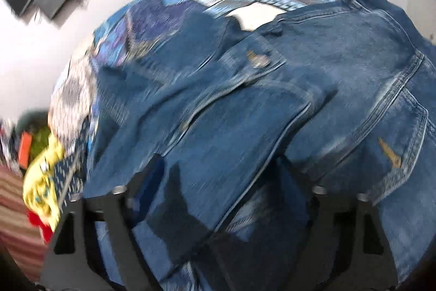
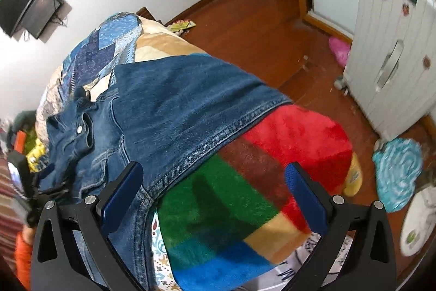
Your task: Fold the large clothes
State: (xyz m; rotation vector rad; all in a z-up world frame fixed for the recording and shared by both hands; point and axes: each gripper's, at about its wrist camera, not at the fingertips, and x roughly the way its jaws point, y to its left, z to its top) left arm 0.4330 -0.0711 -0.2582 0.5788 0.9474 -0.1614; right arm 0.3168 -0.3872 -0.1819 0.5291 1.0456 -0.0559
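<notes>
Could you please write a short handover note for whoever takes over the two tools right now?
Left tool: low over the jeans; the view is blurred and denim hides the fingertips, so its grip cannot be told.
Right tool: open, empty, over the jeans' hem edge and the multicoloured plush blanket.
The jeans lie spread across the bed, waistband button toward the left side, on the patchwork quilt.
Done: jeans laid out.
Left: no finished fold visible; folding remains.

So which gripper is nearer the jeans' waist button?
Left. The left gripper is buried in the jeans, denim across its fingers, near the waist. The right gripper hangs open at the hem end, button well beyond its left finger.
</notes>
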